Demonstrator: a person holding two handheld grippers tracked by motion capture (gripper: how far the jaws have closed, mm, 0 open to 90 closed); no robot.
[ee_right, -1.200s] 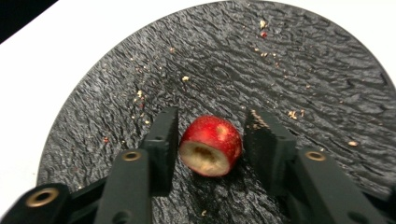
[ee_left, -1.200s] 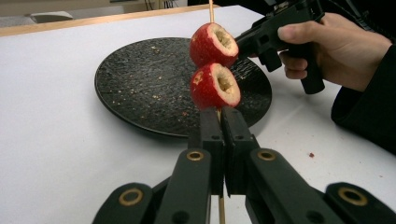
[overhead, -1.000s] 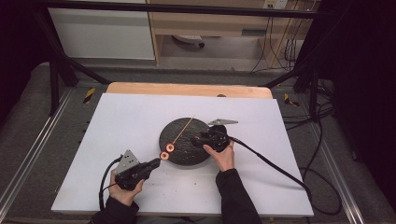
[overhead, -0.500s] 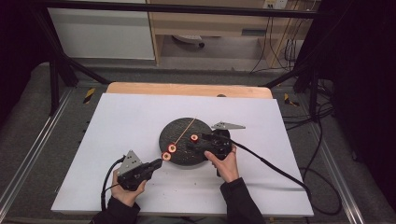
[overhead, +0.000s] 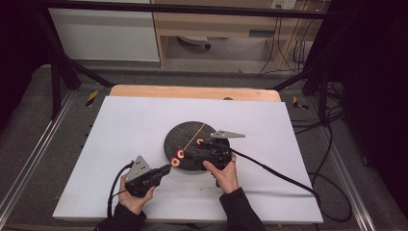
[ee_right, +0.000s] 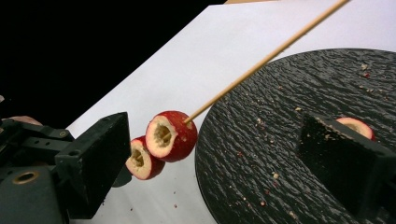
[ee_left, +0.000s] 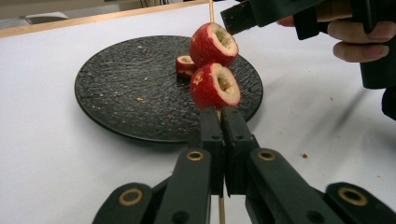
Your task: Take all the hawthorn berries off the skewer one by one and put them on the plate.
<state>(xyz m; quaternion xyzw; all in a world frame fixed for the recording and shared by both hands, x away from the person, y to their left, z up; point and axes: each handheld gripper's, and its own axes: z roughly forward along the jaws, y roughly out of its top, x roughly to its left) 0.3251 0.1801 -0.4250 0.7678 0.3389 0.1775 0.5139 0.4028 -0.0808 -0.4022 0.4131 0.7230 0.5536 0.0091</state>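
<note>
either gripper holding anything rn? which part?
Left gripper is clamped on the wooden skewer just below its two red fruit pieces. Right gripper is open, holding nothing.

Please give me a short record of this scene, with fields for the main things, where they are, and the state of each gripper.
surface: white table
plate: round black plate, crumbs on it
skewer: thin wooden stick, two red cored fruit pieces threaded near its lower end
upper threaded piece
lower threaded piece, just above the left gripper's jaws
loose piece: a third red fruit piece lying on the plate
left gripper: jaws shut on the stick
right gripper: jaws open, above the plate
person: a hand holds each gripper
</note>
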